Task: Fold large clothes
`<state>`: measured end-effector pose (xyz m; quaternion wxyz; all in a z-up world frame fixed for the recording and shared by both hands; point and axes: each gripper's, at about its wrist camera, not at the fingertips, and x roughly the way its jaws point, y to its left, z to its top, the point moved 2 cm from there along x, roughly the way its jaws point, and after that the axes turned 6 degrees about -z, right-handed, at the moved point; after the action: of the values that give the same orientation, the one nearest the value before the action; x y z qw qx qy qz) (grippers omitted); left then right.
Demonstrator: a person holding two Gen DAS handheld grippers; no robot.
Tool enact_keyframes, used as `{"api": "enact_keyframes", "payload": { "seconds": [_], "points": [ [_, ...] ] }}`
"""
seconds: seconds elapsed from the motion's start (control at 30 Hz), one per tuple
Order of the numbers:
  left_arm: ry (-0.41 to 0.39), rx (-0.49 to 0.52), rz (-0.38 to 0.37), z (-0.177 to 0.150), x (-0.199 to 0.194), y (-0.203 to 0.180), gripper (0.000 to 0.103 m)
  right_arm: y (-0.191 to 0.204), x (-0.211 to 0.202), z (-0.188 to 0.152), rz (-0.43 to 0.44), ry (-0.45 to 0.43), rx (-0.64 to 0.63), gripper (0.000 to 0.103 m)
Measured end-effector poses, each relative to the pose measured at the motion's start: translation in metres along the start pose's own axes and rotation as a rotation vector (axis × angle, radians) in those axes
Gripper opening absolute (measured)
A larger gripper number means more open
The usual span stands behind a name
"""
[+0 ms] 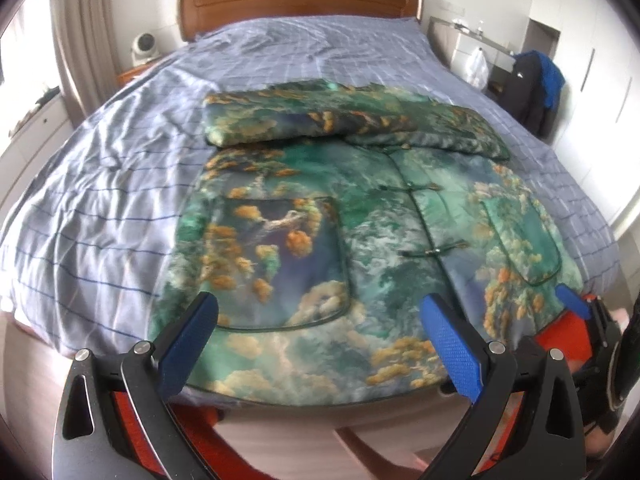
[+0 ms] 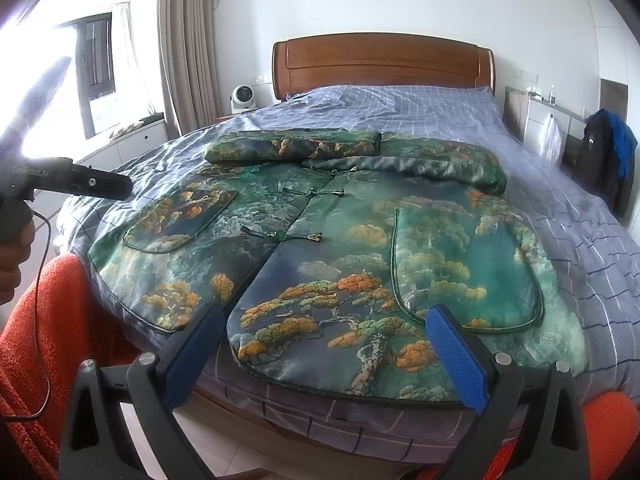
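Green printed jacket [image 2: 360, 248] lies front-up on the bed [image 2: 580, 248], sleeves folded across its top toward the headboard [image 2: 384, 64], hem at the near edge. Left tool [image 1: 320, 344] and right tool [image 2: 324, 356] both hang wide open just off that hem, gripping nothing. Faint lettering on the left tool's black body, seen from the right, is too blurred to read. Orange sleeves are cut off at the borders.
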<state>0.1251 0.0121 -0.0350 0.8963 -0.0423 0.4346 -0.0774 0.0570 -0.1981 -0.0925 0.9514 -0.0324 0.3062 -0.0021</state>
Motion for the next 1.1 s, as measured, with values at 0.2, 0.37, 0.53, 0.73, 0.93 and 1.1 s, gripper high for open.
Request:
{"api": "enact_keyframes", "payload": {
  "seconds": [0.2, 0.37, 0.53, 0.73, 0.93, 1.1],
  "points": [
    [-0.003, -0.034, 0.002, 0.001, 0.004, 0.006, 0.101, 0.004, 0.0, 0.0, 0.003, 0.002, -0.013, 0.1],
    [-0.007, -0.015, 0.018, -0.002, 0.006, 0.001, 0.101, 0.004, 0.001, 0.0, -0.002, 0.006, -0.014, 0.1],
    [-0.006, -0.015, 0.042, -0.003, 0.008, 0.005, 0.101, 0.005, 0.003, -0.001, -0.002, 0.014, -0.019, 0.1],
    [0.006, -0.048, 0.071, -0.005, 0.013, 0.016, 0.101, 0.006, 0.004, -0.002, -0.007, 0.02, -0.027, 0.1],
    [0.011, -0.056, 0.094, -0.009, 0.016, 0.022, 0.101, 0.009, 0.007, -0.003, -0.011, 0.03, -0.038, 0.1],
    [0.011, -0.072, 0.107, -0.009, 0.017, 0.028, 0.101, 0.013, 0.008, -0.004, -0.009, 0.034, -0.052, 0.1]
  ]
}}
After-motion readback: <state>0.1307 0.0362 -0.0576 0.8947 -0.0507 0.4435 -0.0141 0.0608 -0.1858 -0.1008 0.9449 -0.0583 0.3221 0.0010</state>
